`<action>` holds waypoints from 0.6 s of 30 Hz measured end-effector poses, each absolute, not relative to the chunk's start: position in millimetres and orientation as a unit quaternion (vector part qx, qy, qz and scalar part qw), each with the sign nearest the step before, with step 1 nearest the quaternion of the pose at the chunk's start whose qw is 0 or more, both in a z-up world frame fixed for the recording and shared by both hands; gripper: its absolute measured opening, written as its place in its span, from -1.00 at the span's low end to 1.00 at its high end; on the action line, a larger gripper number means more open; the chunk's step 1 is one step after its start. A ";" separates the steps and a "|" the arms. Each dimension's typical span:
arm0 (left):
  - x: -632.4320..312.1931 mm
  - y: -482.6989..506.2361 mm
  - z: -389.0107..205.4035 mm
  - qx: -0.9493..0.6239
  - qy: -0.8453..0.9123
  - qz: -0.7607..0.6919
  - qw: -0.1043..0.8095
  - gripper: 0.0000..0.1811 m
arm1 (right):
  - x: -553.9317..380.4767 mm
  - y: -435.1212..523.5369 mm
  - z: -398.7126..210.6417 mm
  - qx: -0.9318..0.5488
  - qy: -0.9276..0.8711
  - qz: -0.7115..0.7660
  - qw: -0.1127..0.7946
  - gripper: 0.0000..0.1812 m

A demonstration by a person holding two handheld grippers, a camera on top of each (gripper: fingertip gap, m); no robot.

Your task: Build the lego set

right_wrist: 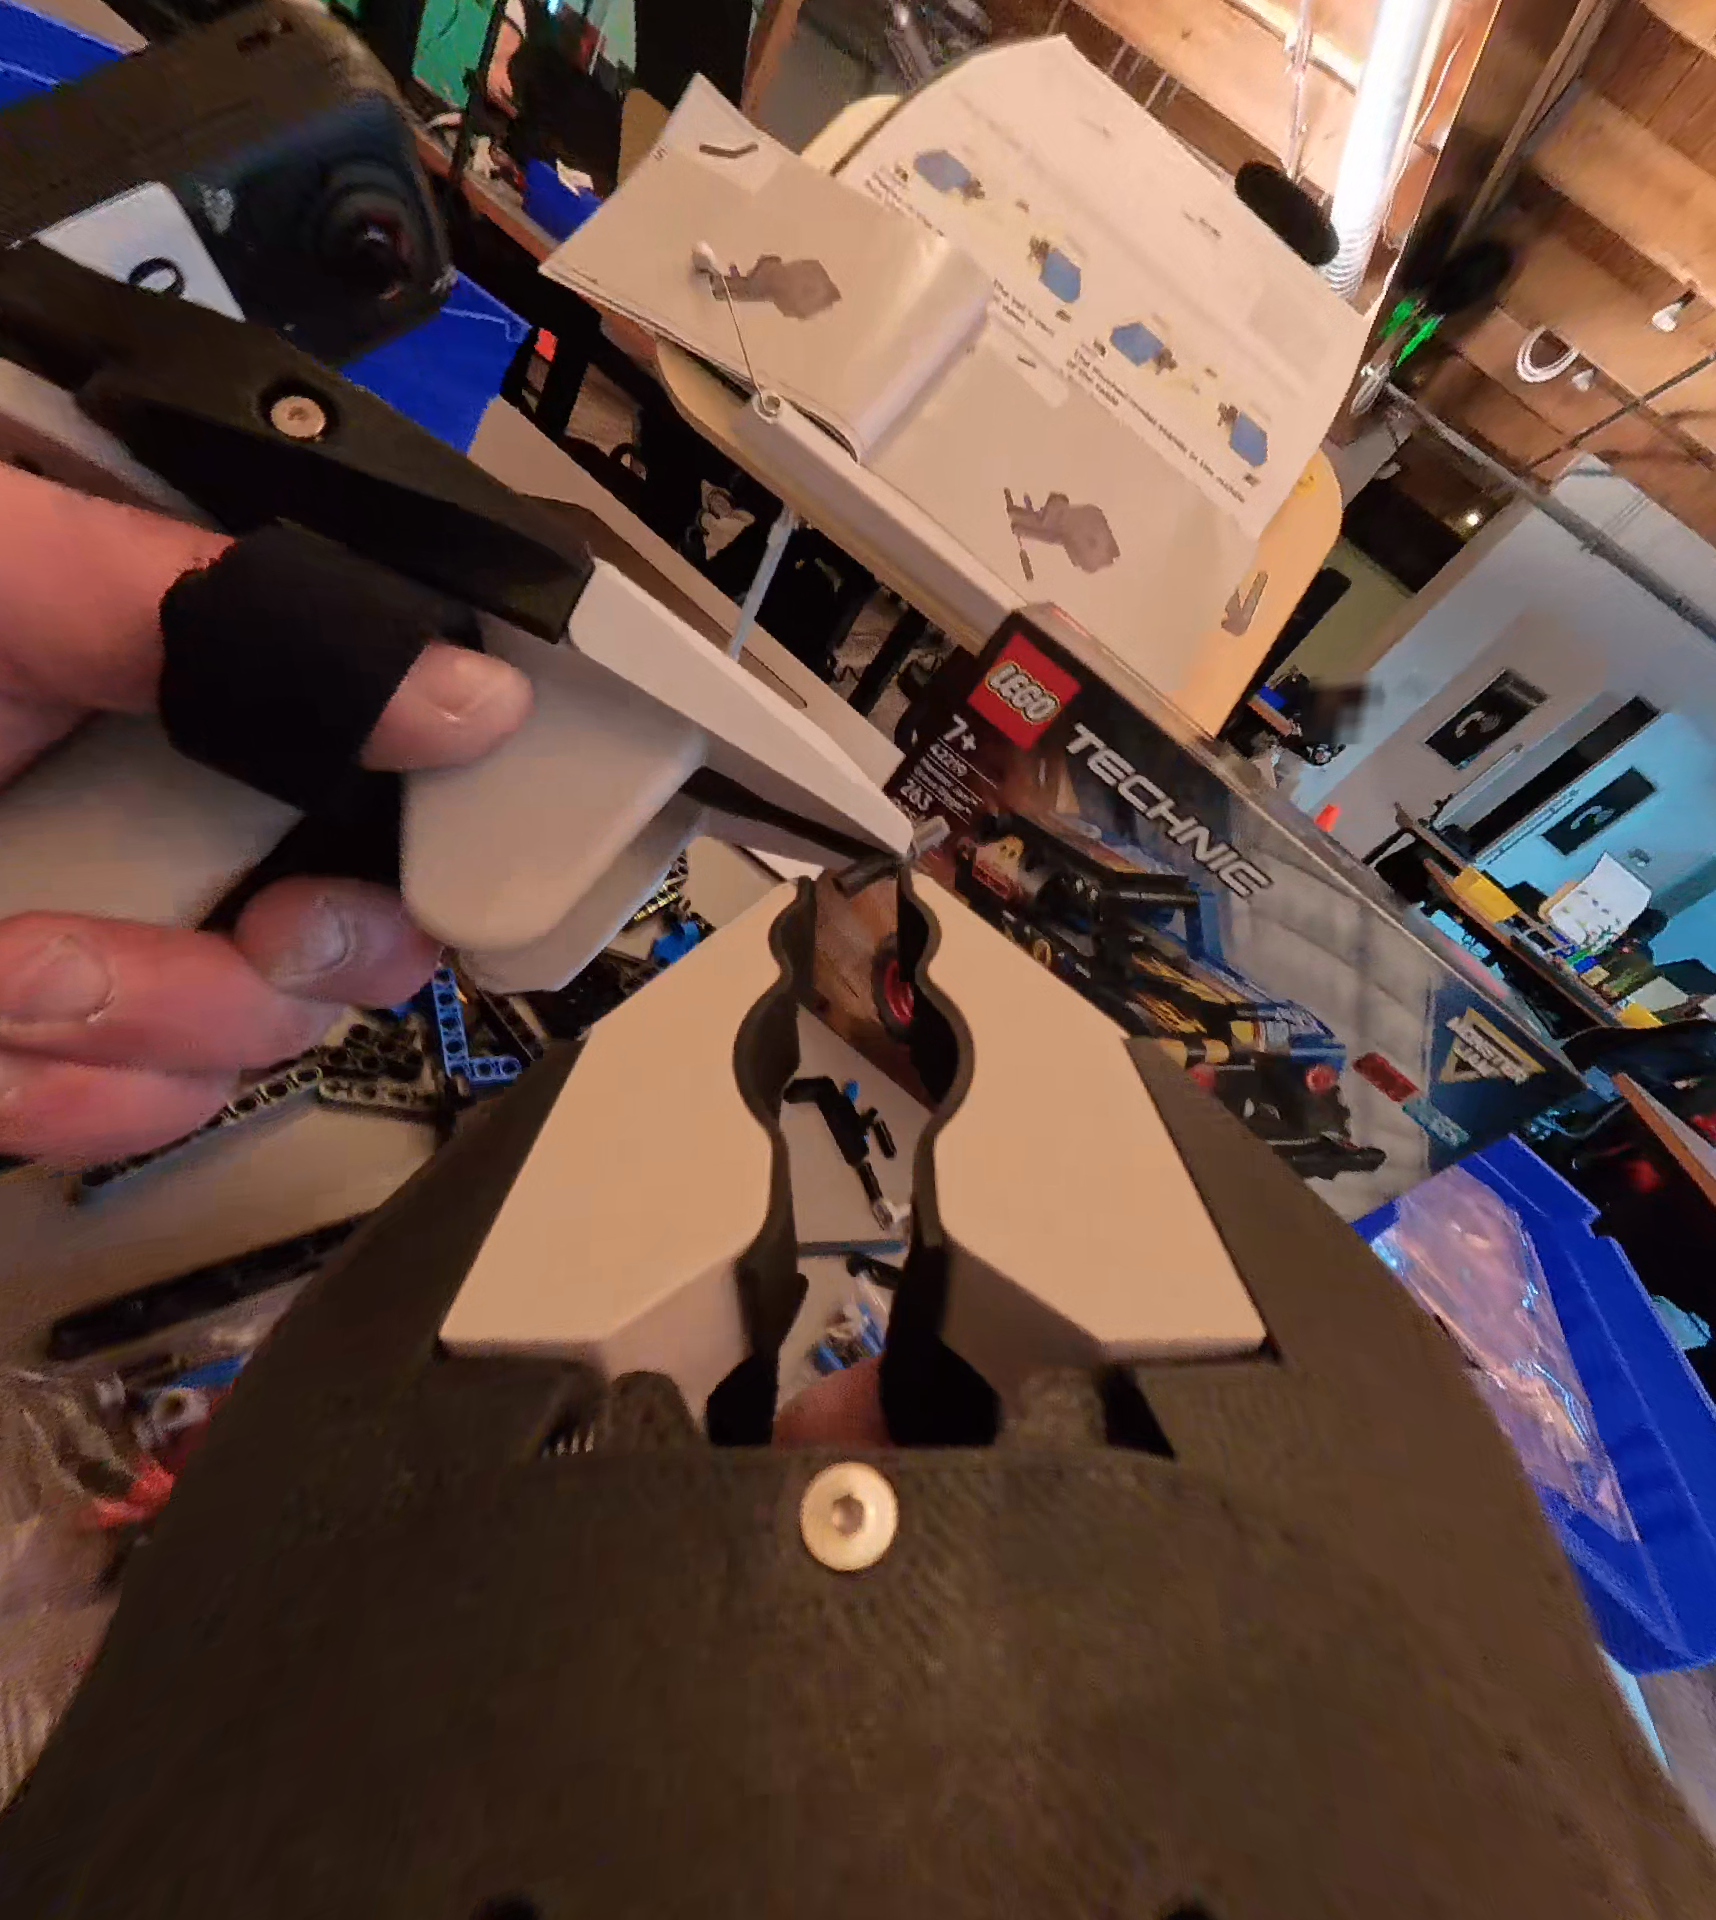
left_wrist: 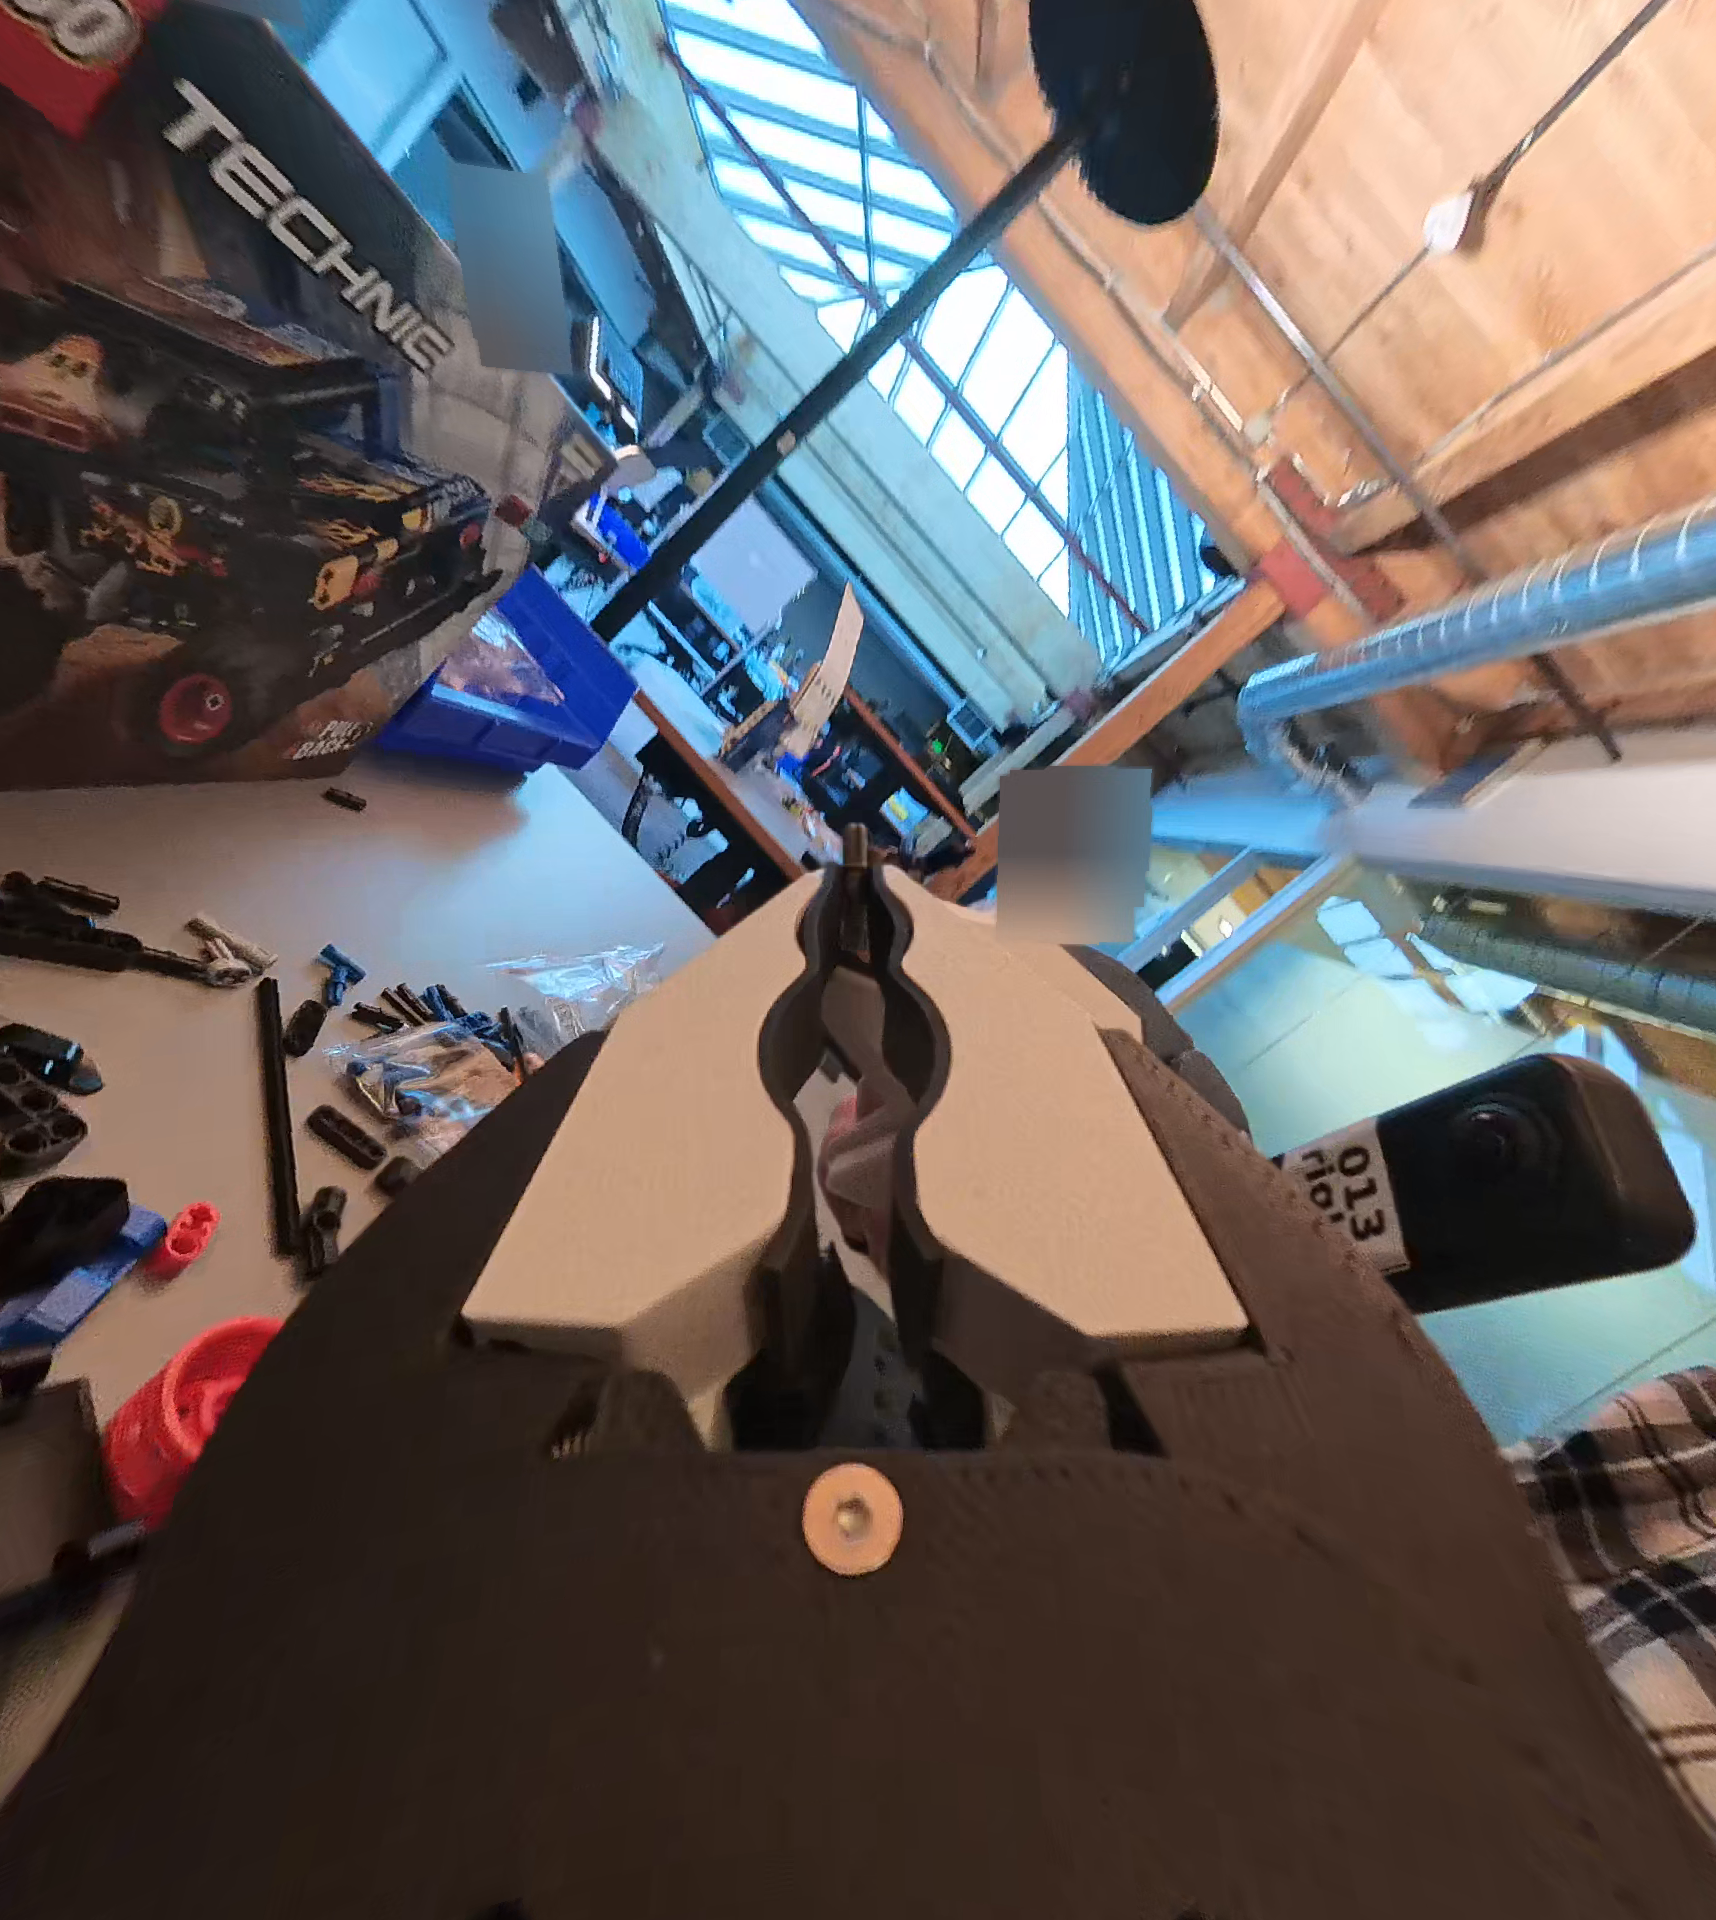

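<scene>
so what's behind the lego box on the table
A blue bin sits behind the lego box, part of it hidden by the box. In the right wrist view an open instruction booklet rises behind it; its support is unclear.

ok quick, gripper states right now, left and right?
Left gripper: shut on a small dark pin, raised off the table.
Right gripper: fingertips nearly together beside that pin; cannot tell whether it grips.

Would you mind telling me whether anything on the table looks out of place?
Nothing looks damaged. Loose black and blue building pieces lie scattered across the white table, and a small black pin sits alone near the printed cardboard box.
</scene>
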State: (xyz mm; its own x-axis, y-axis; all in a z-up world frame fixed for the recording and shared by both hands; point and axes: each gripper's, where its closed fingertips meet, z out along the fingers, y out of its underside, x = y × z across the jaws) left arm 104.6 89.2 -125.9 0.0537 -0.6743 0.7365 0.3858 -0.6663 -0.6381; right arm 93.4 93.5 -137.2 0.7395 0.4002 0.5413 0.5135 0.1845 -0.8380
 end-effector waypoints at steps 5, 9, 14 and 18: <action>70.8 79.5 -122.1 -0.583 0.058 -0.688 0.428 -0.98 | 61.4 83.4 -132.5 -0.618 -0.381 -0.040 0.687 -0.90; 40.5 74.8 -128.2 -0.589 0.019 -0.669 0.452 -0.98 | 32.2 77.1 -138.2 -0.613 -0.418 -0.017 0.670 -0.92; -0.5 64.5 -130.7 -0.588 -0.008 -0.655 0.475 -0.98 | -4.9 67.6 -140.8 -0.600 -0.452 0.026 0.660 -0.98; -32.9 54.7 -133.3 -0.583 -0.027 -0.653 0.483 -0.97 | -36.4 58.1 -143.0 -0.587 -0.476 0.059 0.652 -0.99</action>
State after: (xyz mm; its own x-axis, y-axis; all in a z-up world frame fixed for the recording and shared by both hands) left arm -32.9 54.7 -133.3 0.1449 -0.5993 0.7873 0.6620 -0.5326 -0.5273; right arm -36.4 58.1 -143.0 0.5398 0.6357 0.5518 0.4814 0.3046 -0.8219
